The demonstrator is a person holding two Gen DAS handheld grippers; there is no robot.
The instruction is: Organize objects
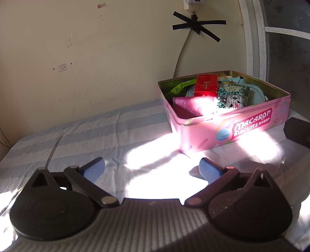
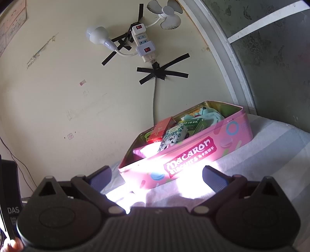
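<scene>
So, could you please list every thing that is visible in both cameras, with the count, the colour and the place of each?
biscuit tin: 1, pink, open, on the striped cloth.
red box: 1, red, inside the tin.
birdcage-print pack: 1, green and white, inside the tin, beside the red box.
plush toy: 1, pale teal, at the far end of the tin.
striped cloth: 1, blue and white, covers the surface.
power strip: 1, white, taped to the wall.
bulb: 1, white, on the wall.
small fan: 1, white, on the wall.
left gripper: 1, black with blue pads, open, empty.
right gripper: 1, black with blue pads, open, empty.
</scene>
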